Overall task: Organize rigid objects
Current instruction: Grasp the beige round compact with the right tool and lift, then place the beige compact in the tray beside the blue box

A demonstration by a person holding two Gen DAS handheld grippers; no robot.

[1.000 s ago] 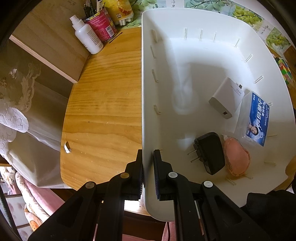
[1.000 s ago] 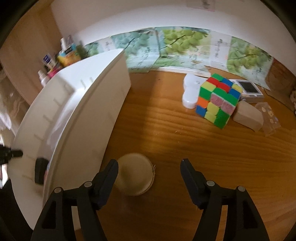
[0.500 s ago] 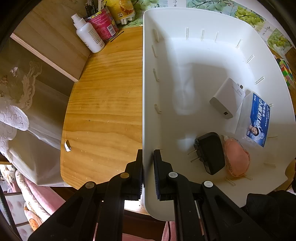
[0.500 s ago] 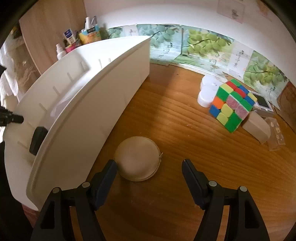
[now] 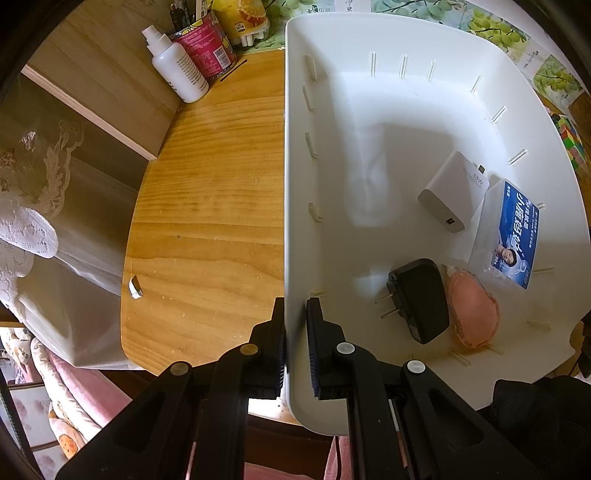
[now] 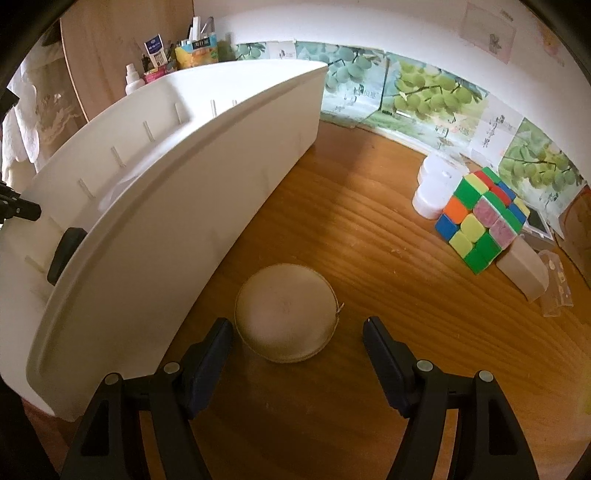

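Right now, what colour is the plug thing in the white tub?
Black plug adapter, clearest in the left wrist view.

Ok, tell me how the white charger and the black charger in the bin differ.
The white charger is a pale, larger block; the black charger is dark and looks smaller. The black charger shows two bare metal prongs pointing toward the bin's left wall; no prongs show on the white charger, only a port on its end. The black charger lies against a pink object; the white charger lies beside a blue-labelled packet. Both lie flat on the floor of the white bin.
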